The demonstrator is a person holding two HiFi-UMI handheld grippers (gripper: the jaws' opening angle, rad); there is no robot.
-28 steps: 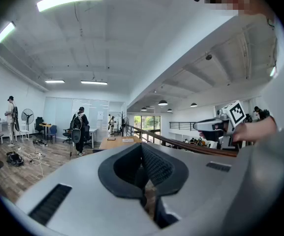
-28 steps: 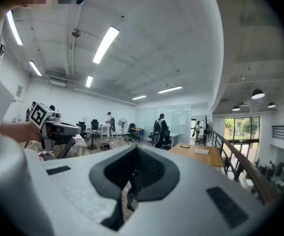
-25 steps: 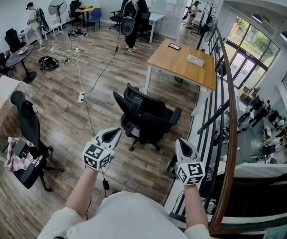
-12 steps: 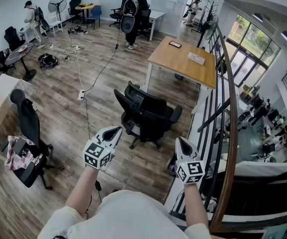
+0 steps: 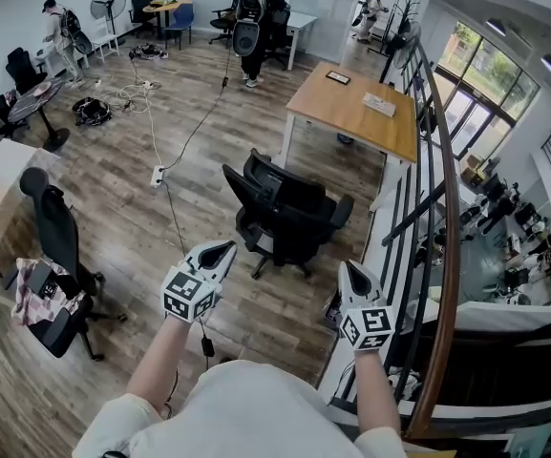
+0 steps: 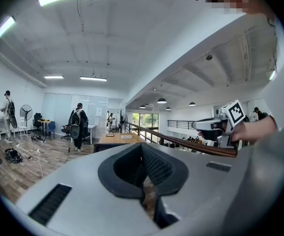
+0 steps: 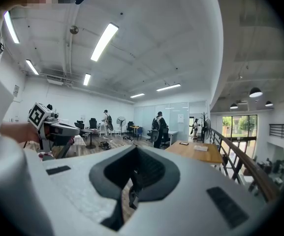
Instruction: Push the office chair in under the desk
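Note:
The black office chair (image 5: 286, 215) stands on the wood floor, pulled out from the near end of the wooden desk (image 5: 349, 114), with its back towards me. My left gripper (image 5: 221, 252) is shut and empty, held short of the chair on its near left. My right gripper (image 5: 352, 273) is also shut and empty, near the chair's right side by the railing. Neither touches the chair. In the left gripper view the jaws (image 6: 142, 150) are closed and the desk (image 6: 114, 137) shows far ahead. The right gripper view shows closed jaws (image 7: 134, 172) and the desk (image 7: 197, 152).
A second black chair (image 5: 53, 241) with clothes on its seat stands at the left. A cable and power strip (image 5: 158, 175) run across the floor. A wooden-topped railing (image 5: 439, 208) borders the right. People (image 5: 252, 15) stand at the far end, near a round table (image 5: 34, 101).
Both grippers keep their places and stay shut. The chair and desk have not moved; only the head view has shifted a little.

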